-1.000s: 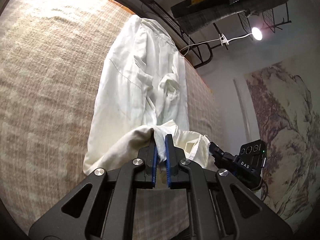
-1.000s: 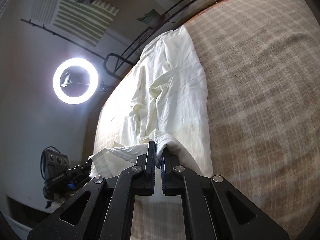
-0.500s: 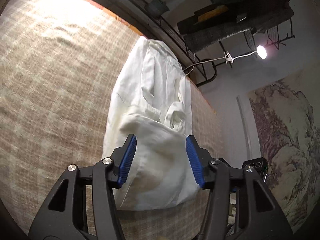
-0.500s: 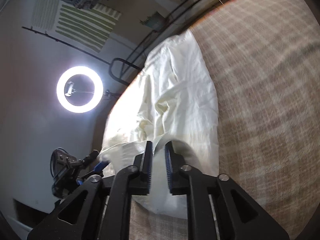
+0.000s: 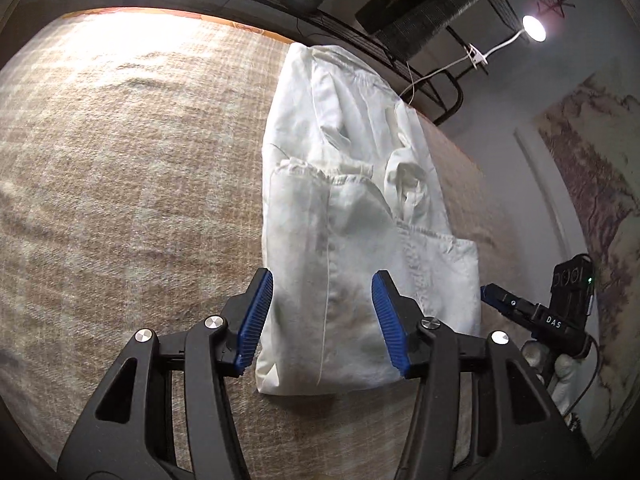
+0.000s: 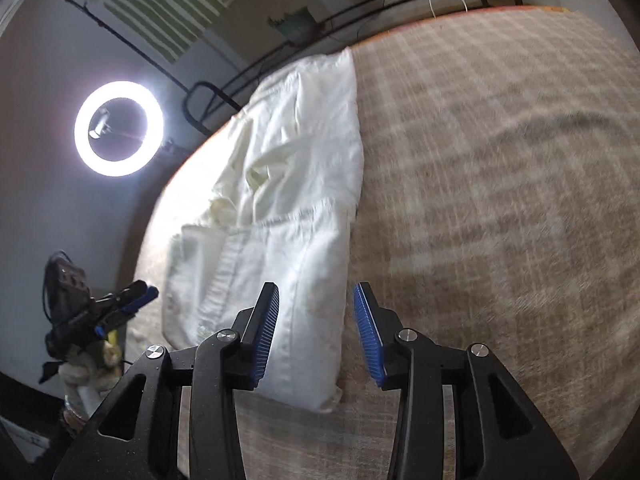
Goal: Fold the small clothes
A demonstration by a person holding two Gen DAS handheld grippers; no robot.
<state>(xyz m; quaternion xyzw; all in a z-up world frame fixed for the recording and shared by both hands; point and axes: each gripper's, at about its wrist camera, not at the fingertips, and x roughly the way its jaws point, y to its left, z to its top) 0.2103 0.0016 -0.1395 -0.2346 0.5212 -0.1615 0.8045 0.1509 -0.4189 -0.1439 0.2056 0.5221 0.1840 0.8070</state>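
Note:
A white garment [image 5: 340,160] [image 6: 304,160] lies lengthwise on the beige plaid bed cover [image 5: 120,160] [image 6: 500,200], its near end folded back over itself in a flat layer. My left gripper [image 5: 322,280] hovers open over that folded end, its blue pads clear of the cloth. My right gripper [image 6: 316,290] hangs over the fold's near right corner. Its jaws are opening, and the cloth lies loose below them, not pinched. Each wrist view shows the other gripper off the bed's side [image 5: 520,308] [image 6: 116,304].
A black metal rail [image 5: 360,40] runs along the bed's far edge. A lit ring light [image 6: 119,129] stands beyond the bed's left side, and a clip lamp [image 5: 534,29] shines at the upper right. A landscape painting [image 5: 592,184] covers the wall.
Both grippers were shut on the garment's lifted end a second ago. They have let go, the left first, and the folded end now lies flat on the garment.

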